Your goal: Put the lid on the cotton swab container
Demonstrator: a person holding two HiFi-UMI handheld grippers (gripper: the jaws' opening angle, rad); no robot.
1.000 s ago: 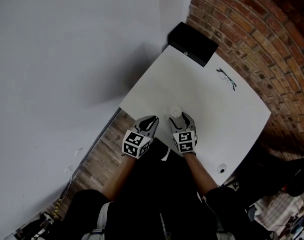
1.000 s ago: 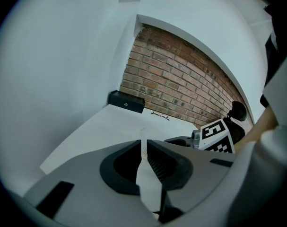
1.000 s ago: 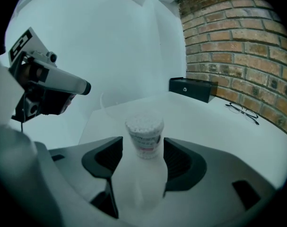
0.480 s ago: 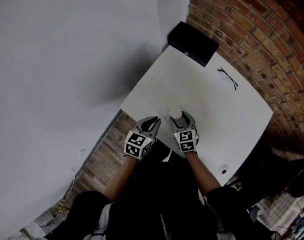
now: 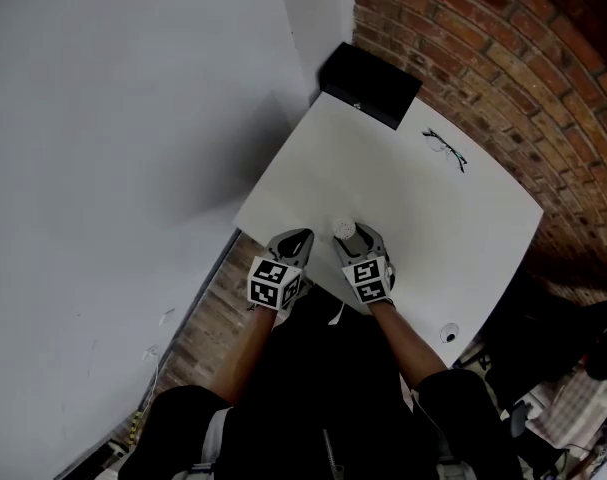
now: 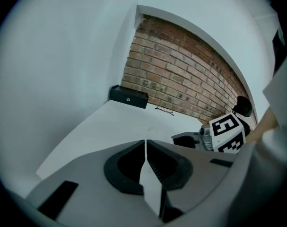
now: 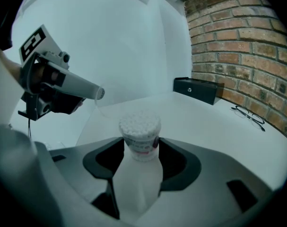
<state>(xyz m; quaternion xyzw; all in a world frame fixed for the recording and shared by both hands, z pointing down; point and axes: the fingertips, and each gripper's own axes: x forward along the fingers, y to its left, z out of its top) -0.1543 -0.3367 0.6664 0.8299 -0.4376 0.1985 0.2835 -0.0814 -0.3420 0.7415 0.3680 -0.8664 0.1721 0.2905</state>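
Observation:
The cotton swab container (image 7: 140,129), a clear tub packed with white swabs and with no lid on it, stands near the table's front edge (image 5: 344,230). My right gripper (image 5: 355,238) reaches around it. Its jaws are closing, with the pads (image 7: 116,157) close beside the tub's sides (image 7: 141,145). My left gripper (image 5: 295,240) hovers just to the left of it, jaws shut and nothing visible between them (image 6: 145,143). From the right gripper view it shows at upper left (image 7: 99,93). No lid can be made out at the container.
The white table (image 5: 413,208) carries a black box (image 5: 369,81) at its far corner, a pair of glasses (image 5: 444,149) near the brick wall, and a small round white thing (image 5: 445,334) at the near right edge. A wooden floor (image 5: 208,308) lies to the left.
Both grippers and the container keep their places at the table's front edge. Only the head view has shifted a little.

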